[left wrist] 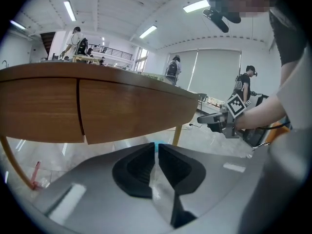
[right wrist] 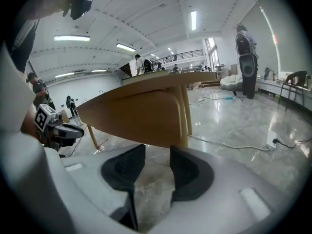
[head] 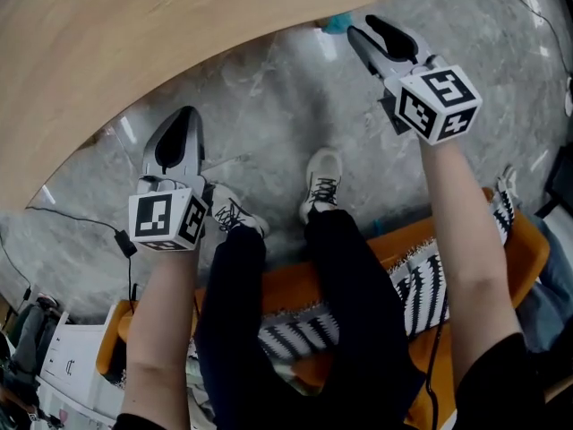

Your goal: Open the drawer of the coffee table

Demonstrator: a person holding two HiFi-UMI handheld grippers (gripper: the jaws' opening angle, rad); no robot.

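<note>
head: steeply down | 2 gripper views: low, facing shared coffee table [left wrist: 122,106], probably near

Long ceiling light strips [left wrist: 69,9] light the hall brightly and evenly, so shadows are faint and soft, the deepest lying under the coffee table [right wrist: 141,116]. The polished marble floor [head: 269,106] gives back pale streaks of glare, strongest at the right of the right gripper view. Both gripper views are fisheye pictures with black corners that bow the table's edge and the ceiling lines, and their near foreground is out of focus.
</note>
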